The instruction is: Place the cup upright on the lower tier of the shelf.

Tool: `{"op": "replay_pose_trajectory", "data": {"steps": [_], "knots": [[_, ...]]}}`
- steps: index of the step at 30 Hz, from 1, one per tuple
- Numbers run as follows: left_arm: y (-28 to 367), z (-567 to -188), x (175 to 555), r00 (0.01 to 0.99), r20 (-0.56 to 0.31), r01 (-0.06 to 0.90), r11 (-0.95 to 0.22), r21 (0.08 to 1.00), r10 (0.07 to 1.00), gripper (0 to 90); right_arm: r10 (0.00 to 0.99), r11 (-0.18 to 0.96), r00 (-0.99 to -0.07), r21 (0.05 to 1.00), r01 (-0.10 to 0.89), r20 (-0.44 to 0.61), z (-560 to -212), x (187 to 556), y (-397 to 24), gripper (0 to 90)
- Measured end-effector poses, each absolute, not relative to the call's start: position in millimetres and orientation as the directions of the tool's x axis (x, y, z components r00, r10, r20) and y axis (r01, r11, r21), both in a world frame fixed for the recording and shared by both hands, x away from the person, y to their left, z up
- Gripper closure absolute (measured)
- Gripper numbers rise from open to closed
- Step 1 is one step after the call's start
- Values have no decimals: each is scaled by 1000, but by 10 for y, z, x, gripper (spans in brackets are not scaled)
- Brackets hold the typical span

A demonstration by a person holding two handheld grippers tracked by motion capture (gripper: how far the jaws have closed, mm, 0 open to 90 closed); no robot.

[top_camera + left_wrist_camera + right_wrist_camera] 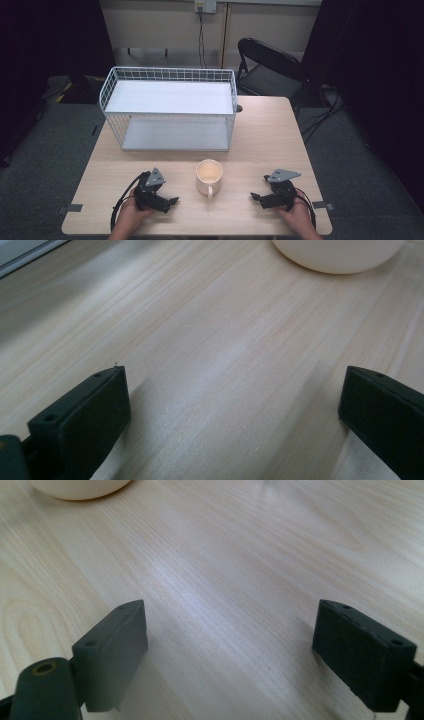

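A cream mug (209, 175) stands upright near the middle of the surface's (265, 135) near edge, handle toward the person, between the left hand-held gripper (171, 202) and the right hand-held gripper (254, 196), both resting with jaws wide apart and empty. A sound pickup would likely close squarely across the mug's wall or handle, keeping it level. Bare wood lies on either side; the white wire rack (169, 107) toward the far edge bounds forward travel.

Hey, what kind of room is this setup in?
Probably a lab or office test room: a small wooden table holding a wire shelf and mug, grey carpet, a folding chair, dark curtains.
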State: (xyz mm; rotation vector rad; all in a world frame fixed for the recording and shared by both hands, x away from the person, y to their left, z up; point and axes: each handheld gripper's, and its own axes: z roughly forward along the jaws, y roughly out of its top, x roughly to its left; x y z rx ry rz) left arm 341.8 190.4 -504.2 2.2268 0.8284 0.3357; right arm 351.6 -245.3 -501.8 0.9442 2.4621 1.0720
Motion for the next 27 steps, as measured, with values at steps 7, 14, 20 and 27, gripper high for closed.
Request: {"op": "replay_pose_trajectory", "data": {"steps": [7, 14, 20, 27], "knots": [[1921, -4997, 3442, 726, -27, 505, -505, 700, 688, 44, 682, 500, -731, 733, 460, -7, -5017, 3502, -2451, 137], [1894, -4877, 3532, 715, -121, 555, -453, 698, 689, 286, 686, 497, -727, 735, 462, -7, -5018, 3498, -2449, 138], [1770, -4623, 3555, 719, -149, 544, -416, 729, 678, 299, 688, 496, -725, 735, 463, -7, -5018, 3498, -2450, 138], [1666, -4401, 3575, 722, -164, 531, -388, 753, 672, 326, 692, 494, -722, 735, 466, -7, -5018, 3500, -2451, 138]]}}
